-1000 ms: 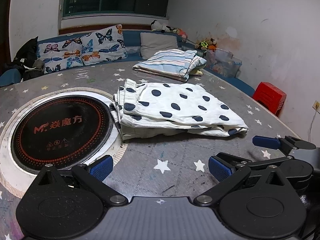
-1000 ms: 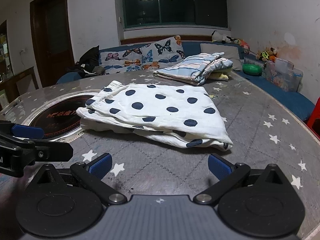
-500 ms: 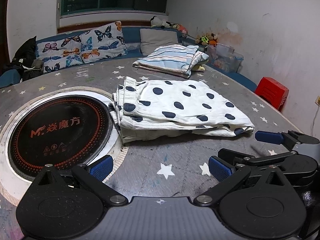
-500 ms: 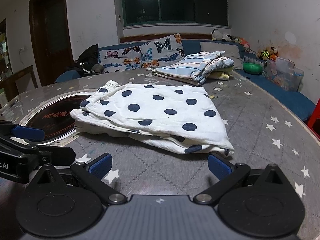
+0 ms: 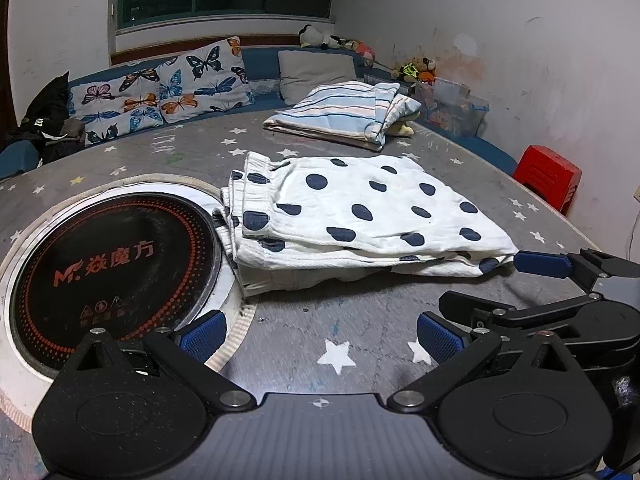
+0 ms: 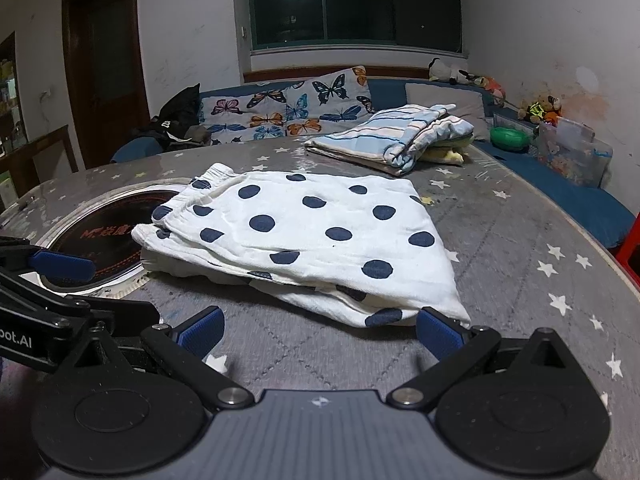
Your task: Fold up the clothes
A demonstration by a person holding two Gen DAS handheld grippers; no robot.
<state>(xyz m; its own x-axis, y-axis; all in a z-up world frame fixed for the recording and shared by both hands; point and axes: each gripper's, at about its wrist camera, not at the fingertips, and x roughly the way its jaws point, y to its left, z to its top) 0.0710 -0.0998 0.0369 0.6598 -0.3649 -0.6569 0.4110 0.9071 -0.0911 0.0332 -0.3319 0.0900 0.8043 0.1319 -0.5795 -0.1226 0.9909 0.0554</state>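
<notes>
Both grippers have moved closer to the folded white, navy-dotted cotton garment (image 6: 304, 236) lying beside the round black cooktop (image 5: 108, 268). The left gripper (image 5: 320, 332) and right gripper (image 6: 320, 332) are wide open, empty, suggesting another fold is coming.

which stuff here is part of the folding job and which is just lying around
Job: polka-dot garment, striped folded clothes, left gripper, right gripper, both open.

Lying about: induction cooktop, butterfly cushions, red stool, stuffed toys, plastic box.
</notes>
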